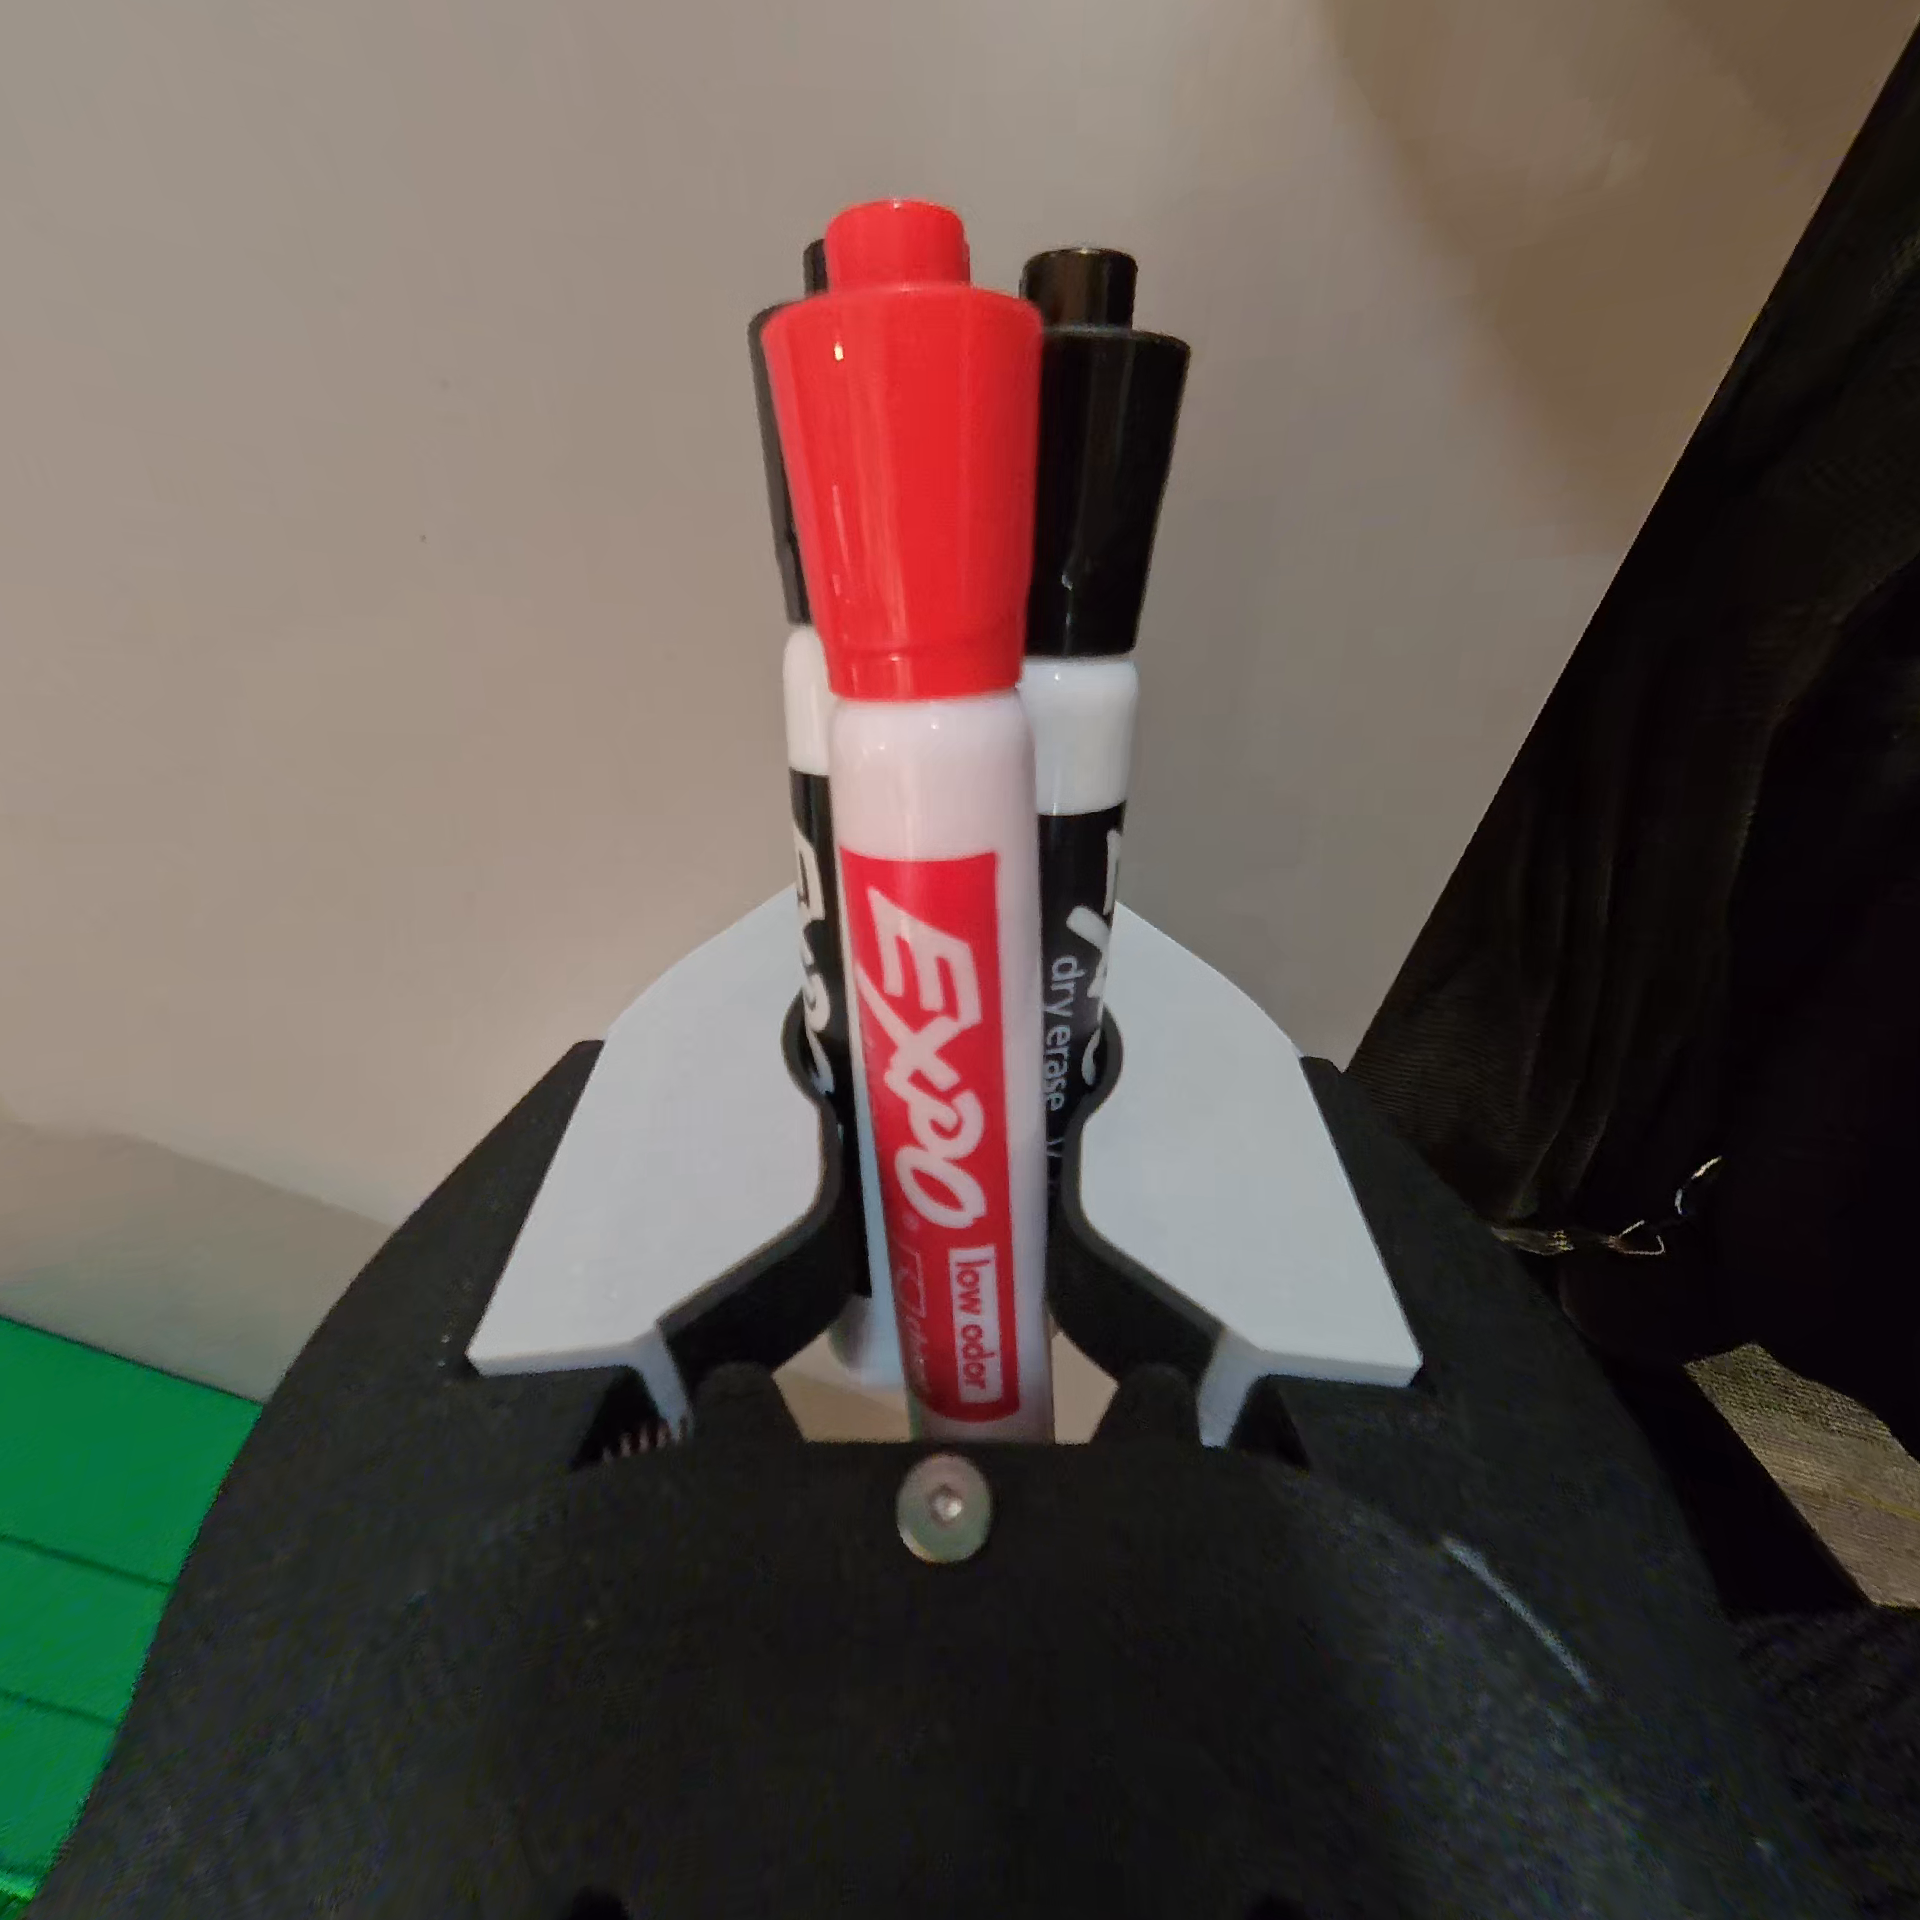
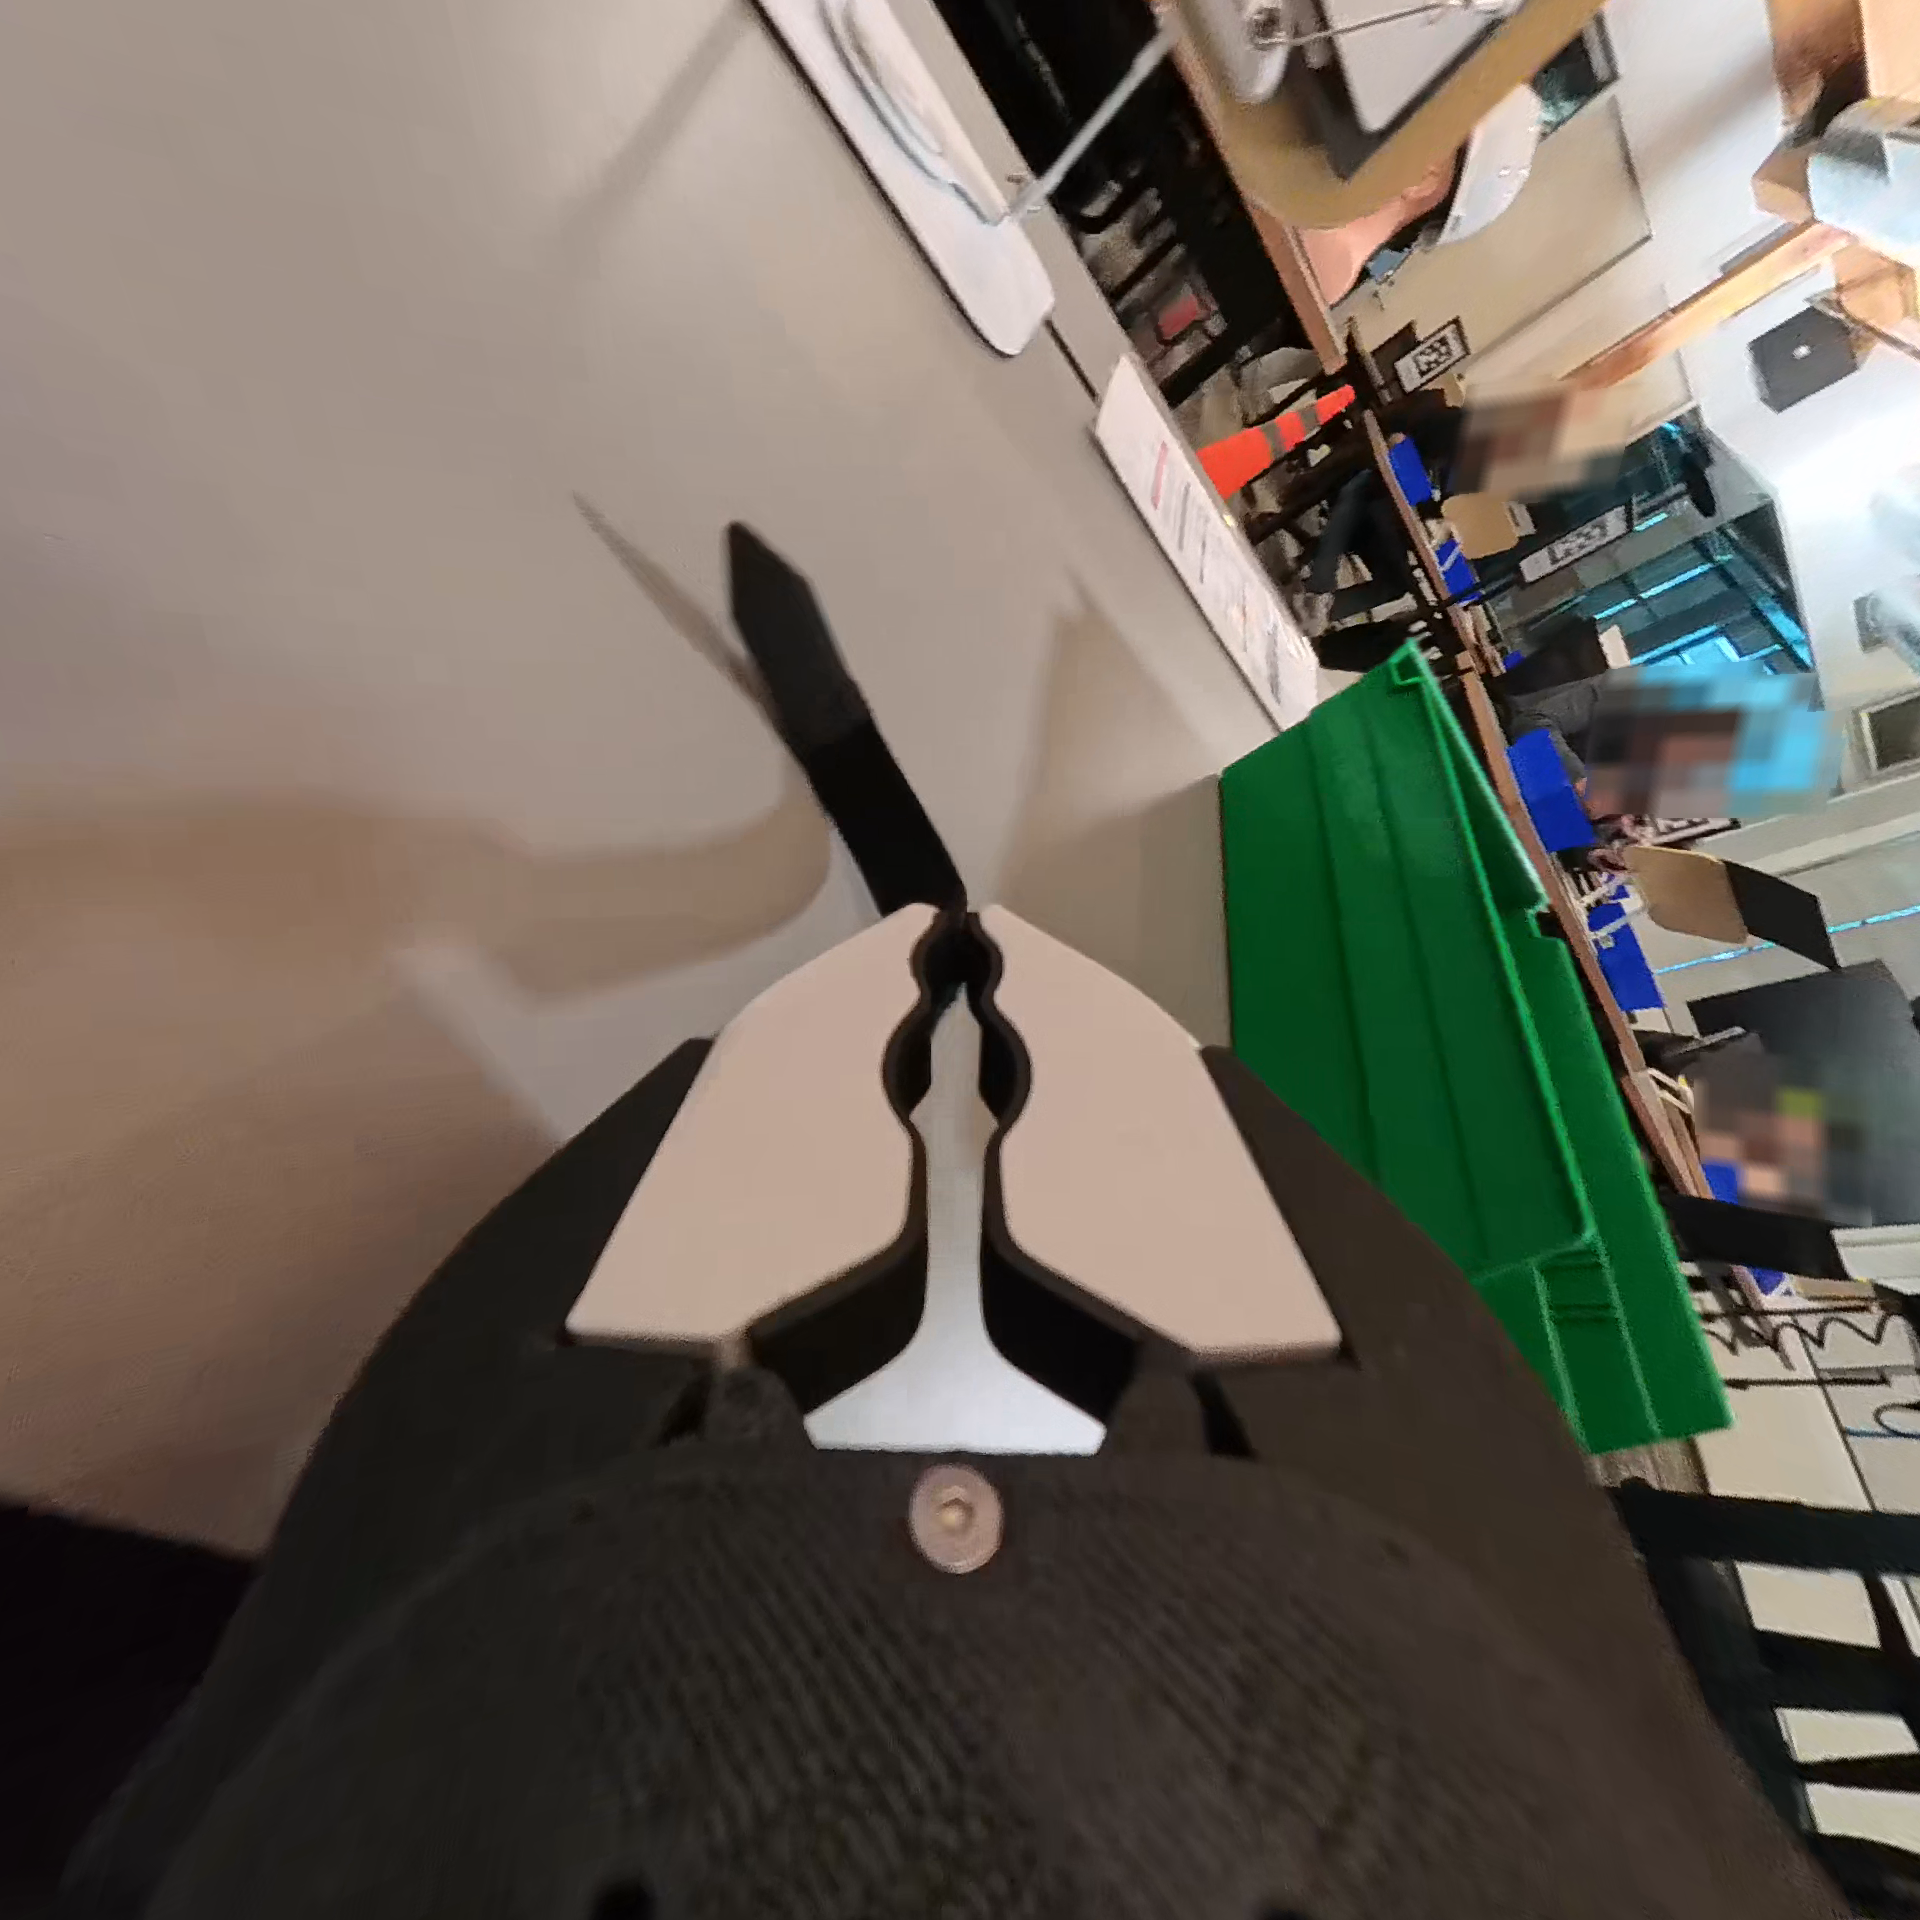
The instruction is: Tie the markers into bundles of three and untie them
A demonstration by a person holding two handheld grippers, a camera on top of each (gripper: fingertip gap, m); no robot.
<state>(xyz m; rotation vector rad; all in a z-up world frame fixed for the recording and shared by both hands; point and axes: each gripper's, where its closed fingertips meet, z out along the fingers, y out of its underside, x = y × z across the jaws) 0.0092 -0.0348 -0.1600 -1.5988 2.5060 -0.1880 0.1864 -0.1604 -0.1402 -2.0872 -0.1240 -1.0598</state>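
Note:
In the left wrist view, my left gripper [image 1: 951, 966] is shut on a bundle of three markers that point away from the camera, caps far. A red-capped marker [image 1: 925, 727] is in front. Two black-capped markers, one on the left [image 1: 790, 727] and one on the right [image 1: 1091, 623], sit behind it. No tie shows around them. In the right wrist view, my right gripper [image 2: 961, 920] is shut on a black strap [image 2: 821, 727]. The strap sticks out up and to the left from the fingertips, over the pale table [image 2: 312, 416]. The markers are not in this view.
A green plastic bin [image 2: 1403, 987] stands to the right of my right gripper, and a green edge also shows low on the left in the left wrist view [image 1: 83, 1455]. Black fabric [image 1: 1662, 727] hangs at that view's right. Shelves, an orange cone [image 2: 1268, 442] and people are far behind. Tip to tip, the grippers are about 20 cm apart.

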